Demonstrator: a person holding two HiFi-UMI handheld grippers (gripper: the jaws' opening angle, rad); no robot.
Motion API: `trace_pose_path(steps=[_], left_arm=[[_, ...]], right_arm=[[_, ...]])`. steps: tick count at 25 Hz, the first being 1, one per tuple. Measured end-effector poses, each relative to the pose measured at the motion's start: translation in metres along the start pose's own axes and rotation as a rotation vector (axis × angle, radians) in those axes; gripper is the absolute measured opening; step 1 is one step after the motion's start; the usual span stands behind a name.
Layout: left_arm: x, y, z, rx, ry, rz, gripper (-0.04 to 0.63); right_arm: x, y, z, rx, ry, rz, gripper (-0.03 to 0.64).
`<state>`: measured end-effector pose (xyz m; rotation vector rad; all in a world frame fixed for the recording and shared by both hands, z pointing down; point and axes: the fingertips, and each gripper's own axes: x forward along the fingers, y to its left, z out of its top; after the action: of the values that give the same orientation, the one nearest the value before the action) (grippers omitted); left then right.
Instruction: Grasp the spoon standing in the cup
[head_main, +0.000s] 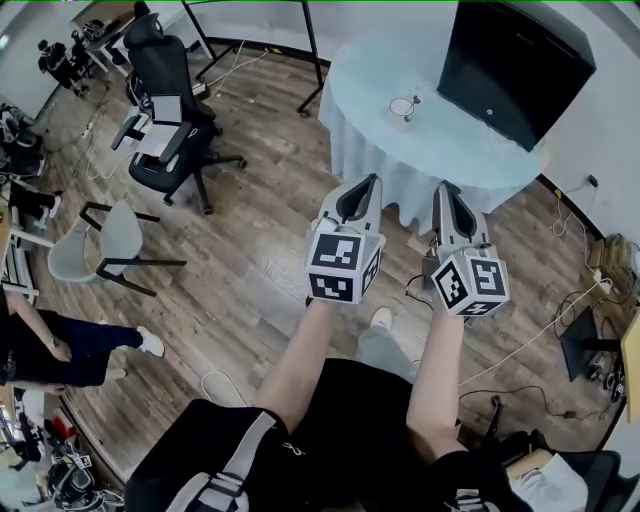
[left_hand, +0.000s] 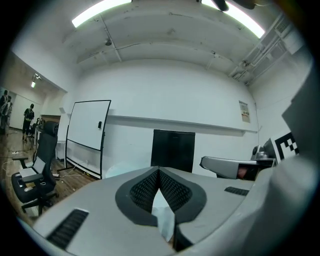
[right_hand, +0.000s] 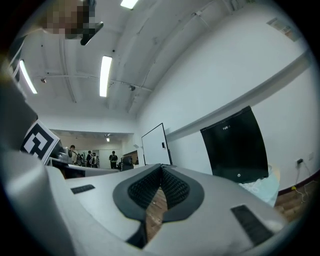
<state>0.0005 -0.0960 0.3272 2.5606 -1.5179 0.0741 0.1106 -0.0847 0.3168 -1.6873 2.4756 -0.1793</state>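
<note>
A small white cup (head_main: 401, 107) with a spoon (head_main: 412, 104) standing in it sits on a round table (head_main: 440, 140) covered in pale cloth, far ahead in the head view. My left gripper (head_main: 370, 183) and right gripper (head_main: 444, 190) are held side by side over the wooden floor, well short of the table. Both point toward it. The left gripper (left_hand: 159, 171) has its jaws closed tip to tip with nothing between them. So does the right gripper (right_hand: 161, 166), also empty. Neither gripper view shows the cup.
A black monitor (head_main: 515, 65) stands on the table's far right. Black office chairs (head_main: 175, 110) and a grey chair (head_main: 105, 245) stand at the left. Cables (head_main: 540, 335) trail over the floor at the right. A seated person (head_main: 60, 345) is at the left edge. A whiteboard (left_hand: 87, 135) stands by the wall.
</note>
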Motion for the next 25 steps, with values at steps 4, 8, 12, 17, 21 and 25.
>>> trace_pose_path(steps=[4, 8, 12, 17, 21, 25], left_arm=[[0.035, -0.009, -0.001, -0.013, 0.003, 0.027, 0.005], [0.057, -0.019, 0.012, 0.018, -0.018, 0.03, 0.005], [0.069, -0.007, 0.034, 0.041, -0.047, 0.059, 0.005], [0.08, -0.005, 0.035, 0.063, -0.031, 0.08, 0.005], [0.096, 0.008, 0.024, 0.059, -0.007, 0.092, 0.005], [0.128, 0.032, 0.014, 0.018, 0.02, 0.109, 0.005]], right_arm=[[0.017, -0.036, 0.004, 0.007, 0.004, 0.029, 0.005], [0.03, -0.058, 0.018, 0.002, -0.018, 0.048, 0.005], [0.043, -0.066, 0.027, 0.003, -0.031, 0.068, 0.005], [0.054, -0.085, 0.031, 0.039, -0.049, 0.067, 0.005], [0.073, -0.09, 0.012, 0.053, -0.016, 0.078, 0.005], [0.102, -0.102, 0.006, 0.025, 0.008, 0.072, 0.005]])
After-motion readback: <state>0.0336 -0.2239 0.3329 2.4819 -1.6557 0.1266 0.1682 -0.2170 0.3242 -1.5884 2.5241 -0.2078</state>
